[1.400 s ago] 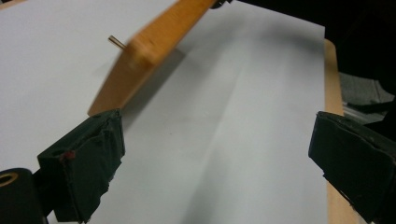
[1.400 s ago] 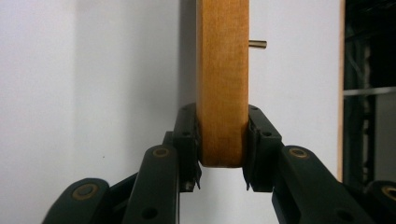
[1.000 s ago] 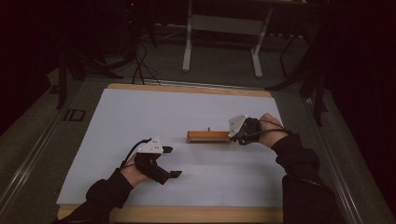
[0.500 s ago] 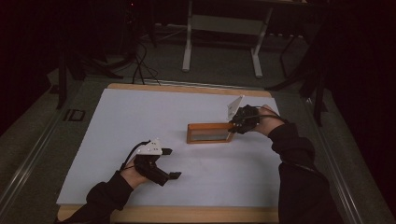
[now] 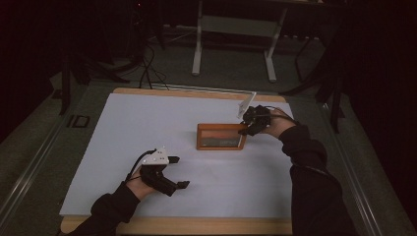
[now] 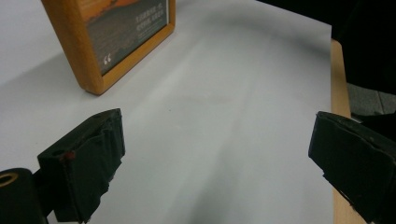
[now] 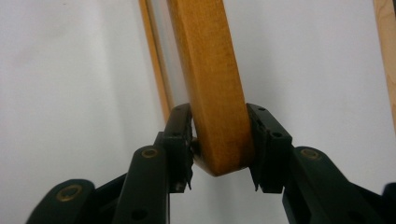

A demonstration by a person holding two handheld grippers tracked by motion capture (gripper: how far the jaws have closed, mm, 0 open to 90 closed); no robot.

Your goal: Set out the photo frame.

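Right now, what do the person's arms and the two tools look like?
Both arms wear dark long sleeves. The left tool is black with a pale grey three-cornered plate on top and blocky black pads. The right tool is black with brass-coloured rivets and a pale plate too.

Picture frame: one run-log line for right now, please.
picture frame: upright on white table | right hand-held gripper: jaws just opening, pads against frame's right edge | left hand-held gripper: open, apart, near front
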